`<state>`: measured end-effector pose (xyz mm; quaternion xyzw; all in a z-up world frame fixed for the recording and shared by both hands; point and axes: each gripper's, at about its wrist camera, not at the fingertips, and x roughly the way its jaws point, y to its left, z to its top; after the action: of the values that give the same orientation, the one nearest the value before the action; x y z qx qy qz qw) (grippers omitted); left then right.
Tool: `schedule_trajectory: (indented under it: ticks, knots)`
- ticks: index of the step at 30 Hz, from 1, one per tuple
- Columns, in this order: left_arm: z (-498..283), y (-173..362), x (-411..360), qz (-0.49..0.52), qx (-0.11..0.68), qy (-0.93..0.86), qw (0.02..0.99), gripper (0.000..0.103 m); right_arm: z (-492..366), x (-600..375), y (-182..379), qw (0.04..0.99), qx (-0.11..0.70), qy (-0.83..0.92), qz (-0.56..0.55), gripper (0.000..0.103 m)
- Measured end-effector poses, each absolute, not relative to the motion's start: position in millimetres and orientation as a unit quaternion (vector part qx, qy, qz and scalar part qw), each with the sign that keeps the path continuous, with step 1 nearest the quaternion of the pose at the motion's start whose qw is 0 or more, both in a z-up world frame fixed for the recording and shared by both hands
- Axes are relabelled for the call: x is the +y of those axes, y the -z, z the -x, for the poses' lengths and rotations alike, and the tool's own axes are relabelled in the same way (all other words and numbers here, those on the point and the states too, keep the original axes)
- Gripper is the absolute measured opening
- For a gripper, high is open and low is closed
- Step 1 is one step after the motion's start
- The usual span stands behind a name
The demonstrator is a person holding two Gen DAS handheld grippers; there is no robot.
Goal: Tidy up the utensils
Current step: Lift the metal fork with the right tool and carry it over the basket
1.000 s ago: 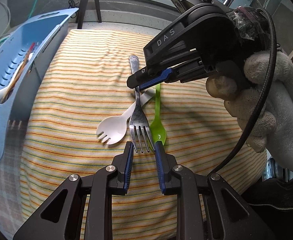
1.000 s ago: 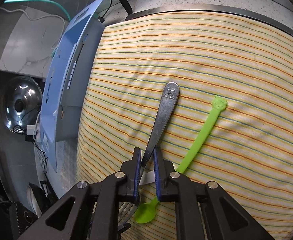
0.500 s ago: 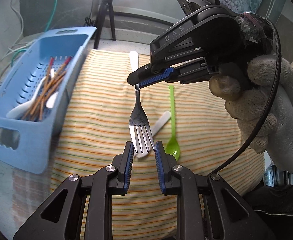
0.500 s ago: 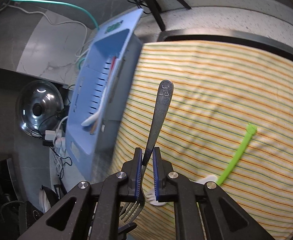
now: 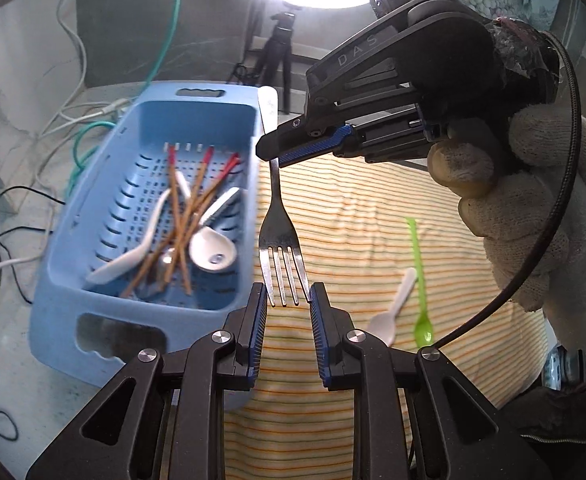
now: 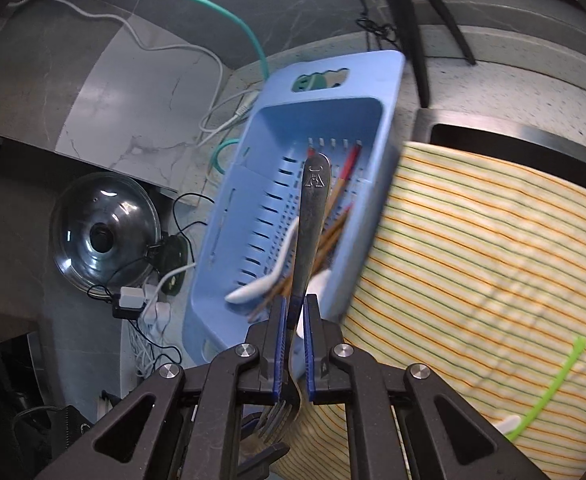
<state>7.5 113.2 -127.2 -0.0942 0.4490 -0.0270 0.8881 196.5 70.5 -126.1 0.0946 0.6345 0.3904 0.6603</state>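
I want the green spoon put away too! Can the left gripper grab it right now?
Probably not yet: the left gripper grips the metal fork's tines, so its jaws are taken. The thin green plastic spoon itself lies uncovered on the striped cloth.

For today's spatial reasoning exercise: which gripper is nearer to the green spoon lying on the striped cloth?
Left. The left gripper sits at the fork's tines, just beside the green spoon; the right gripper clamps the fork's handle farther up, toward the blue basket.
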Motion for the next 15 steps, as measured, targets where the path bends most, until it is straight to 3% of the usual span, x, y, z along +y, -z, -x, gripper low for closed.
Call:
schedule_trajectory:
  ticks: [15]
  knots:
    - [-26, 139, 186, 0.107, 0.458, -0.002, 0.883, 0.020, -209, 159, 143, 0.653, 0.640, -0.397, -0.074, 0.007]
